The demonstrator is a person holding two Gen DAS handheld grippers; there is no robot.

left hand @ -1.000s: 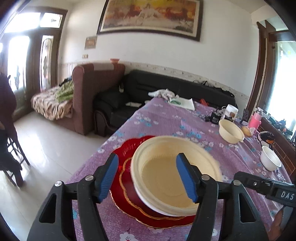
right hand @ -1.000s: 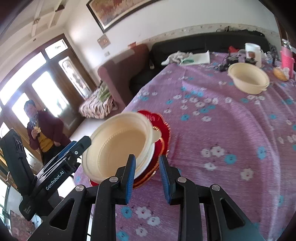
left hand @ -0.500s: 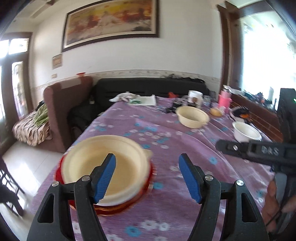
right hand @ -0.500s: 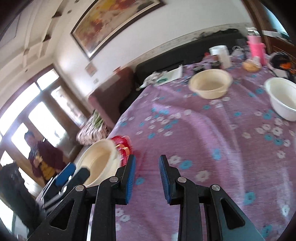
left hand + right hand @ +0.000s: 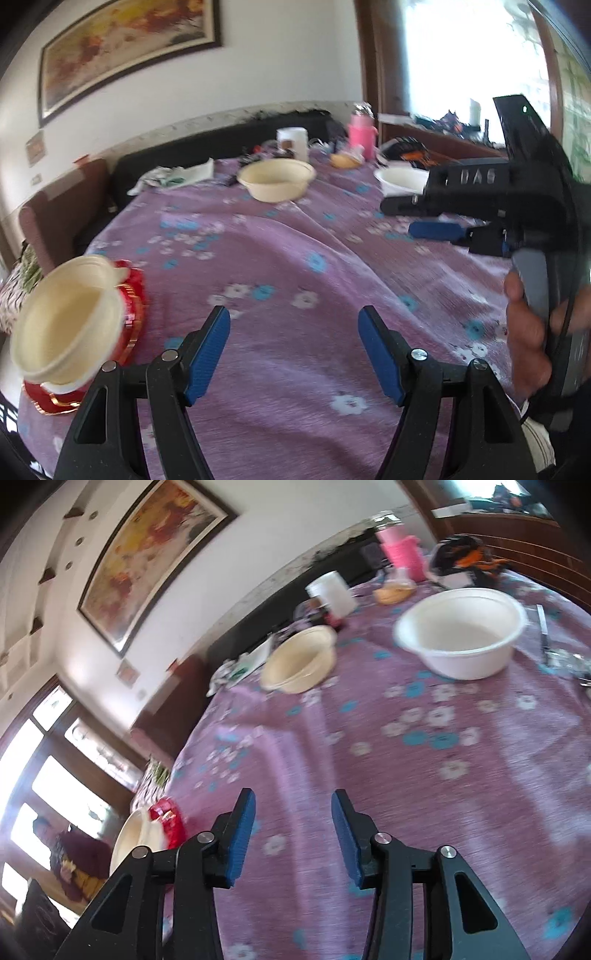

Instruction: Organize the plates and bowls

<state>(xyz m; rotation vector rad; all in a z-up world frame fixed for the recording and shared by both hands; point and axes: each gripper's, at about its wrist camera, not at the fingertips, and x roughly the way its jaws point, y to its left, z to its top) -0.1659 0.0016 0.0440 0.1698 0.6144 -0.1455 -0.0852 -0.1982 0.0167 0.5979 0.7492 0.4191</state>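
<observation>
A cream bowl (image 5: 66,321) sits stacked on red plates (image 5: 131,299) at the table's left edge; the stack also shows in the right wrist view (image 5: 162,825). A second cream bowl (image 5: 277,179) (image 5: 301,661) stands farther back. A white bowl (image 5: 461,635) (image 5: 400,179) stands at the right. My left gripper (image 5: 293,350) is open and empty over the purple cloth. My right gripper (image 5: 291,834) is open and empty, and appears in the left wrist view (image 5: 439,229) near the white bowl.
The table has a purple flowered cloth (image 5: 295,258). At the far end stand a white cup (image 5: 293,142), a pink bottle (image 5: 360,134), papers (image 5: 177,173) and a helmet (image 5: 463,559). Cutlery (image 5: 543,631) lies right of the white bowl. A sofa (image 5: 59,210) is beyond the table.
Both grippers swung right, away from the stacked bowl and plates, toward the far bowls. The right gripper's jaws opened wider. The white bowl is now close in the right wrist view.
</observation>
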